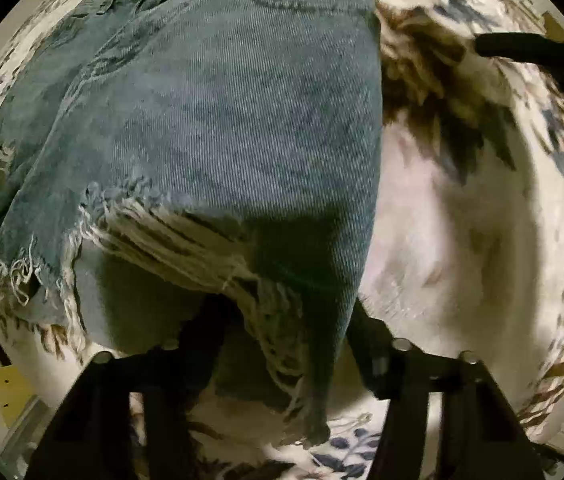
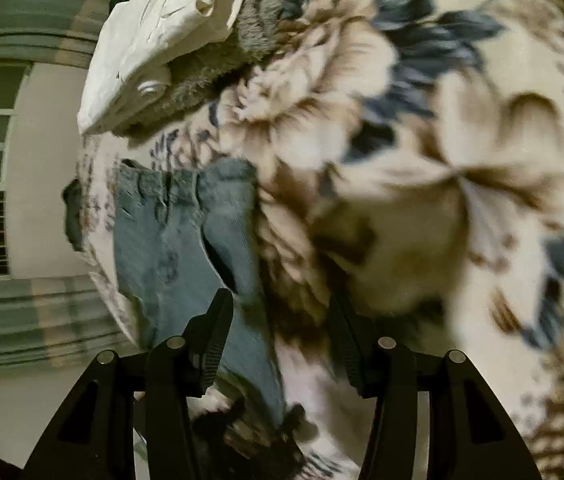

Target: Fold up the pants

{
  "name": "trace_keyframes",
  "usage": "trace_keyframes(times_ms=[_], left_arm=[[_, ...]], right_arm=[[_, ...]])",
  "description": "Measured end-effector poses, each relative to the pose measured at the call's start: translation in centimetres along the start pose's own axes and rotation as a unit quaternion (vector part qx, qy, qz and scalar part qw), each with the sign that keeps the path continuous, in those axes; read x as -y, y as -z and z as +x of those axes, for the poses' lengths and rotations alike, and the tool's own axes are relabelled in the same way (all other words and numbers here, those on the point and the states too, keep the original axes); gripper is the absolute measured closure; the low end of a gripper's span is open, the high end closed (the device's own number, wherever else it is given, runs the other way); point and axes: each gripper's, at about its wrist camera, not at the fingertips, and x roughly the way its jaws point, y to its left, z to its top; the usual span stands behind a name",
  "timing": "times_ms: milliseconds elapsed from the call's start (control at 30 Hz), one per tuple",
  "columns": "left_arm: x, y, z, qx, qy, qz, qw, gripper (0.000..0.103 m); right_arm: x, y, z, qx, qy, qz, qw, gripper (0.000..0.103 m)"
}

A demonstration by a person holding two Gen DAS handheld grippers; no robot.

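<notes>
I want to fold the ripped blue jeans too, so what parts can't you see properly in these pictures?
- Left wrist view: the waist of the ripped blue denim jeans is cut off by the top edge.
- Left wrist view: the left gripper tips are hidden under the denim, so its grip is unclear.
- Right wrist view: the flowered plush blanket is motion-blurred.
- Right wrist view: the folded white garment is cut off at the top.
</notes>
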Motion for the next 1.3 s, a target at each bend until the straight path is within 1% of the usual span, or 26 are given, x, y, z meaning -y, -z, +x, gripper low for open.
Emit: trace_keyframes(times_ms=[33, 67, 100, 133, 167, 233, 267, 300, 333, 367, 400, 500, 600, 667, 733, 767, 800, 833, 867, 900, 933, 1000, 1100, 1200, 1233, 1300], left_arm=[[-0.2, -0.2, -0.4, 0.002, 0.007, 0.001, 1.0000, 0.067], [-0.6, -0.3, -0.8, 0.009, 0.015, 0.002, 0.9998, 0.073], [-1.0, -0.5, -1.3, 0.016, 0.026, 0.003, 0.9995, 0.088], [-1.5, -0.7, -1.8, 0.020, 0.033, 0.004, 0.9992, 0.096], [-1.9, -0.9, -2.3, 0.025, 0.040, 0.007, 0.9988, 0.098], [-2.9, -1.4, -3.2, 0.031, 0.060, 0.000, 0.9977, 0.099], [-3.5, -1.5, -3.8, 0.036, 0.066, -0.001, 0.9972, 0.100], [-4.0, -1.7, -4.6, 0.047, 0.072, 0.002, 0.9963, 0.100], [-4.3, -1.8, -5.2, 0.054, 0.074, 0.004, 0.9958, 0.100], [-4.8, -2.0, -6.1, 0.060, 0.081, 0.006, 0.9949, 0.100], [-5.5, -2.2, -7.0, 0.061, 0.090, 0.004, 0.9940, 0.100], [-7.9, -2.7, -9.3, 0.081, 0.108, -0.004, 0.9909, 0.100], [-11.7, -3.2, -12.4, 0.090, 0.122, -0.022, 0.9882, 0.100], [-14.0, -2.7, -14.1, 0.102, 0.130, -0.035, 0.9857, 0.100], [-16.0, -2.4, -15.0, 0.116, 0.134, -0.050, 0.9829, 0.100], [-17.0, -2.8, -15.5, 0.121, 0.138, -0.062, 0.9811, 0.100], [-18.2, -3.1, -15.7, 0.127, 0.141, -0.074, 0.9790, 0.100], [-19.2, -3.1, -16.1, 0.135, 0.142, -0.087, 0.9769, 0.100], [-20.8, -3.4, -16.8, 0.140, 0.144, -0.100, 0.9745, 0.100], [-22.0, -3.9, -17.1, 0.144, 0.146, -0.113, 0.9721, 0.100], [-23.0, -4.2, -17.1, 0.150, 0.145, -0.124, 0.9702, 0.100], [-26.1, -5.3, -17.0, 0.152, 0.144, -0.143, 0.9672, 0.100], [-30.7, -7.1, -15.6, 0.148, 0.137, -0.165, 0.9654, 0.100], [-35.3, -8.4, -13.0, 0.143, 0.119, -0.188, 0.9645, 0.100], [-36.8, -8.7, -12.1, 0.141, 0.117, -0.195, 0.9635, 0.099], [-39.2, -9.7, -9.6, 0.123, 0.116, -0.212, 0.9626, 0.099]], right_arm=[[-0.3, -0.7, 0.8, -0.002, -0.008, 0.003, 1.000, 0.050], [-0.5, -1.1, 1.2, -0.003, -0.009, 0.004, 1.000, 0.050], [-0.9, -1.9, 2.0, -0.004, -0.013, 0.005, 1.000, 0.050], [-1.2, -2.4, 2.6, -0.006, -0.014, 0.004, 1.000, 0.050], [-1.6, -2.8, 3.2, -0.007, -0.010, 0.004, 1.000, 0.050], [-2.2, -3.6, 4.5, -0.004, -0.012, 0.008, 1.000, 0.051], [-2.5, -3.8, 5.1, -0.004, -0.013, 0.012, 1.000, 0.056], [-3.2, -3.9, 5.4, 0.006, -0.017, 0.013, 1.000, 0.079], [-3.9, -3.9, 5.5, 0.009, -0.007, 0.008, 1.000, 0.089], [-4.1, -3.9, 5.6, 0.013, 0.008, 0.005, 1.000, 0.090], [-4.9, -3.6, 5.2, 0.025, 0.018, -0.002, 1.000, 0.094], [-7.0, -2.8, 4.1, 0.044, 0.019, -0.015, 0.999, 0.096], [-9.7, -2.0, 2.7, 0.057, 0.022, -0.015, 0.998, 0.097], [-10.8, -1.5, 1.6, 0.063, 0.022, -0.013, 0.998, 0.097], [-13.8, -1.4, 0.9, 0.070, 0.025, -0.012, 0.997, 0.098], [-14.2, -1.2, 0.3, 0.073, 0.025, -0.013, 0.997, 0.098], [-15.6, -1.1, -0.1, 0.075, 0.024, -0.017, 0.997, 0.098], [-18.0, -1.3, -0.2, 0.078, 0.024, -0.024, 0.996, 0.098], [-18.8, -1.1, -0.5, 0.079, 0.024, -0.028, 0.996, 0.098], [-21.4, -1.3, 0.0, 0.077, 0.024, -0.039, 0.996, 0.098], [-23.0, -1.4, 0.0, 0.077, 0.028, -0.049, 0.995, 0.098], [-26.7, -1.8, 1.3, 0.073, 0.036, -0.068, 0.994, 0.098], [-33.5, -3.1, 5.4, 0.061, 0.064, -0.102, 0.991, 0.098], [-37.4, -4.8, 10.1, 0.047, 0.086, -0.120, 0.988, 0.098], [-38.9, -5.4, 12.3, 0.042, 0.102, -0.131, 0.985, 0.098], [-40.2, -6.2, 16.0, 0.034, 0.134, -0.139, 0.981, 0.098]])
